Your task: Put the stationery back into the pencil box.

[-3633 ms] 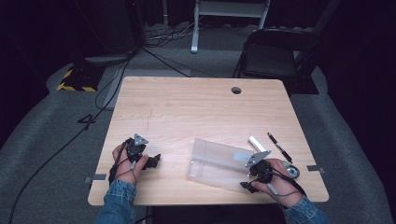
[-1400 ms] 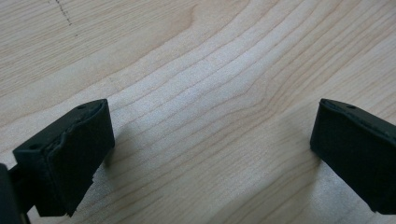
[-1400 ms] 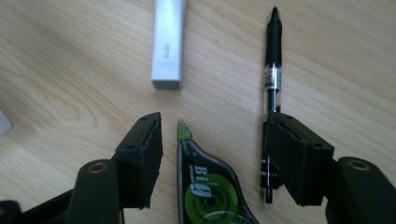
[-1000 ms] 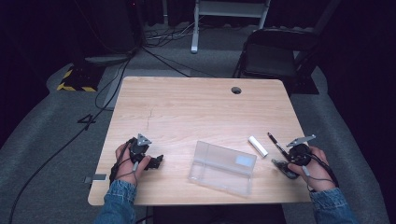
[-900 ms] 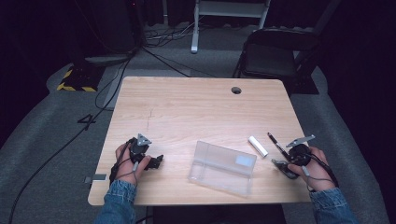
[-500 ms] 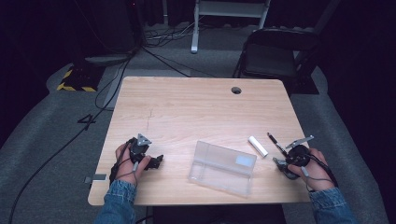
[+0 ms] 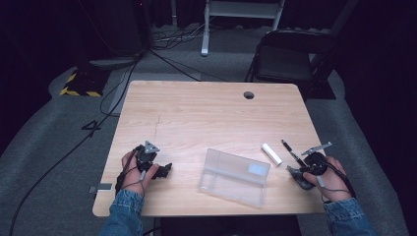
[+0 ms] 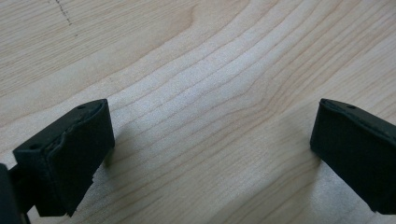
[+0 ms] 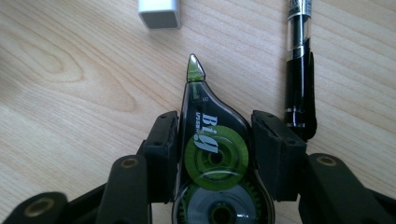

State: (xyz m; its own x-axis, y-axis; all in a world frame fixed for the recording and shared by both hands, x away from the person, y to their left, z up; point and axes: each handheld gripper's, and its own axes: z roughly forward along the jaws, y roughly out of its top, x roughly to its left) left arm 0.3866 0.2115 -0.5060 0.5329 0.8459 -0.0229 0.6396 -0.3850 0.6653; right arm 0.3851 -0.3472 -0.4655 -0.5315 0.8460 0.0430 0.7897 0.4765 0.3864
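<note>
Pale wood grain covers the desk [image 7: 211, 118], which stands on grey carpet in a dark room. At its near right corner the right claw [image 9: 215, 140] is clamped on a correction tape dispenser [image 9: 212, 154], one jaw against each flat side, its green tip pointing away from the hand. Just beside the right jaw lies a black pen [image 9: 299, 70], close along the dispenser but not touching it. Ahead of the tip rests the end of a white stick [image 7: 271, 154]. Farther left a clear plastic case [image 7: 235, 176] lies flat near the front edge. At the near left, the left claw [image 8: 210, 149] rests low over bare wood, jaws spread wide with nothing between them. Behind the desk stand a black folding chair [image 7: 285, 61] and trailing cables [image 7: 123, 83].
</note>
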